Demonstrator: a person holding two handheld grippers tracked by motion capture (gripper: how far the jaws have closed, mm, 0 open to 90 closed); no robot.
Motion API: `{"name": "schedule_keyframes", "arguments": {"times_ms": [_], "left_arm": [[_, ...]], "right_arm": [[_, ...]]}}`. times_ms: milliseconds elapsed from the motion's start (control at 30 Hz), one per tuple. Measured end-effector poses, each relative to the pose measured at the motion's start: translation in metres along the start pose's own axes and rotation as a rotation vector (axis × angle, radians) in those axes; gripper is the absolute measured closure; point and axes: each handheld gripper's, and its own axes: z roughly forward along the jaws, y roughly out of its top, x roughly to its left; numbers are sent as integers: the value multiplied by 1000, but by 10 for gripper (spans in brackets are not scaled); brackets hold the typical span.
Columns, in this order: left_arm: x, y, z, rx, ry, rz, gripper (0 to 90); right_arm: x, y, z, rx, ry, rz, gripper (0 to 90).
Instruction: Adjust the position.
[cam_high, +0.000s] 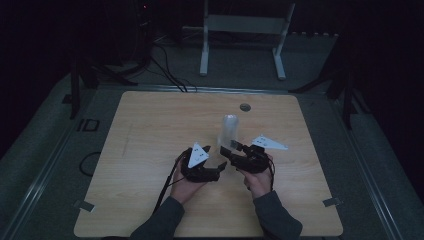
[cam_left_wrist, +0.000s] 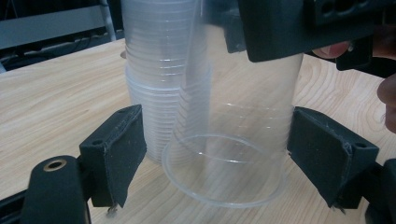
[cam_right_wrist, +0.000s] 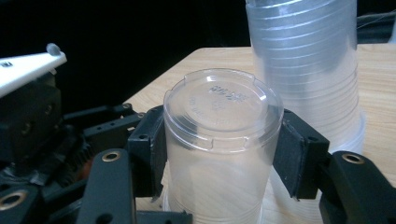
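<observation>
An upturned clear plastic cup (cam_right_wrist: 223, 140) stands rim-down on the wooden table (cam_high: 150, 130), right beside a tall stack of the same cups (cam_high: 230, 130) (cam_left_wrist: 159, 70) (cam_right_wrist: 308, 70). My right gripper (cam_right_wrist: 222, 149) (cam_high: 229, 152) is shut on this single cup, its pads pressing both sides just below the cup's base. My left gripper (cam_left_wrist: 219, 154) (cam_high: 215, 170) is open and low at the table, one jaw on each side of the cup's rim (cam_left_wrist: 224, 172), with a small gap on the left. The two grippers face each other near the table's middle.
A grey round grommet (cam_high: 244, 107) sits in the table behind the stack. White stand legs (cam_high: 245, 30) and black cables (cam_high: 165, 70) lie on the dark floor beyond the far edge. Bare wood surrounds both hands.
</observation>
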Motion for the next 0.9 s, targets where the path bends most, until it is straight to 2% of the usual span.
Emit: {"name": "schedule_keyframes", "arguments": {"times_ms": [300, 567, 667, 900], "left_arm": [[-2, 0, 4, 9, -5, 6, 192], [-2, -2, 7, 19, -5, 5, 214], [-2, -2, 7, 16, -3, 7, 226], [-2, -2, 8, 17, 1, 6, 246]], "right_arm": [[-3, -1, 0, -13, 47, 56, 422], [-2, -2, 2, -19, 71, 77, 424], [-3, -1, 2, -29, 89, 99, 425], [-4, -2, 2, -37, 97, 113, 426]]}}
